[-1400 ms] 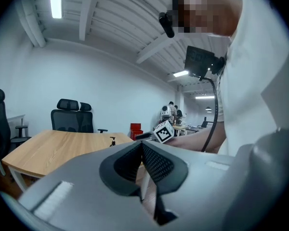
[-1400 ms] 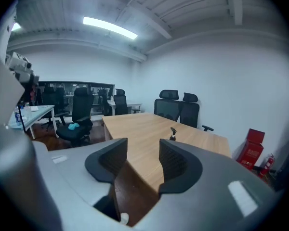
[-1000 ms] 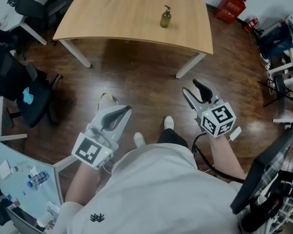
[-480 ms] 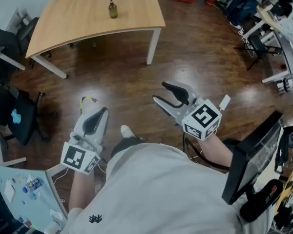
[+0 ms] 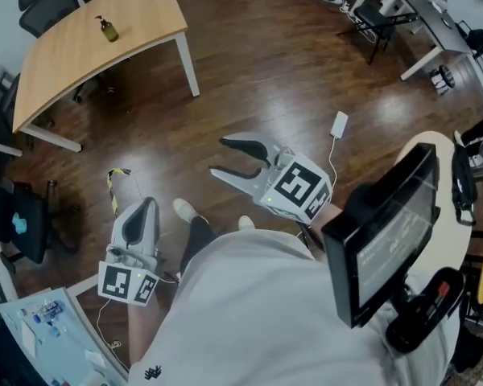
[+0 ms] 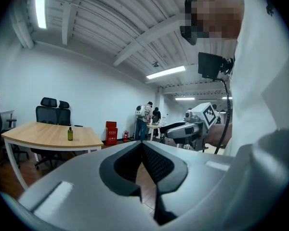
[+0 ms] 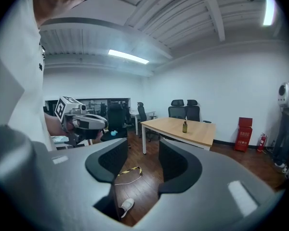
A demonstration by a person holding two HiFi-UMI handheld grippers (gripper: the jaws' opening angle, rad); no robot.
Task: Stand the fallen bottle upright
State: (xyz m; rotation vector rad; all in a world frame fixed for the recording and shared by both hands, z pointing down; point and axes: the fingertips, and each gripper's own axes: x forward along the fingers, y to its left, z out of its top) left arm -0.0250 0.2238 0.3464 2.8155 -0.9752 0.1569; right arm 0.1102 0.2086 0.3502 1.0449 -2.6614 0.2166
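Observation:
A small green pump bottle stands upright on the wooden table at the far upper left of the head view. It also shows in the left gripper view, bottle, and the right gripper view, bottle. Both grippers are far from it, held over the floor by the person's body. My left gripper is shut with nothing between its jaws. My right gripper is open and empty.
Dark wood floor lies between me and the table. A yellow-black cable and a white charger lie on it. A monitor stands close at the right. Office chairs sit behind the table. People stand far off.
The head view has swung right, so table and bottle slid to the upper left and look smaller. The right gripper moved toward the picture's middle; the left dropped lower left.

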